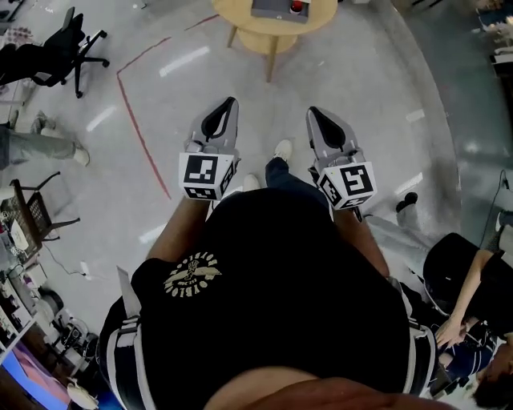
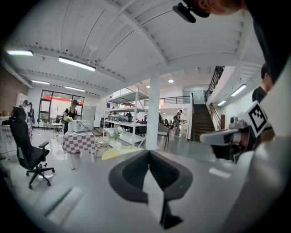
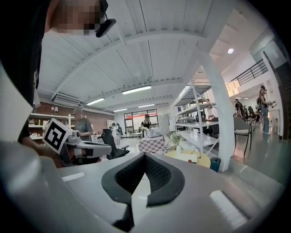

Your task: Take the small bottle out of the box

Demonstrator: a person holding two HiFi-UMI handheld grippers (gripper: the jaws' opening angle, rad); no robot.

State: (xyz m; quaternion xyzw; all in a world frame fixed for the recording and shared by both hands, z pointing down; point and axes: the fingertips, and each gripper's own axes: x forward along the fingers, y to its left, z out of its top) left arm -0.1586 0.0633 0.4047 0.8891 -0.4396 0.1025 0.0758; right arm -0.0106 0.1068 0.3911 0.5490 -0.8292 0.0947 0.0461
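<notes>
Both grippers are held out level in front of the person's chest, above the floor. My left gripper (image 1: 228, 102) has its jaws together with nothing between them, and my right gripper (image 1: 315, 112) is shut and empty too. Ahead stands a round wooden table (image 1: 272, 32) bearing a grey box (image 1: 275, 8) with a small red-topped thing (image 1: 297, 6) beside it. In the right gripper view the table (image 3: 200, 160) lies past my shut jaws (image 3: 144, 155). The left gripper view shows it (image 2: 119, 153) beyond the closed tips (image 2: 148, 152). No bottle can be made out.
A black office chair (image 1: 60, 48) stands at the far left and a red tape line (image 1: 140, 132) runs across the floor. A seated person (image 1: 473, 288) is at the right. A white pillar (image 3: 218, 113) and a blue bin (image 3: 215, 164) stand beside the table.
</notes>
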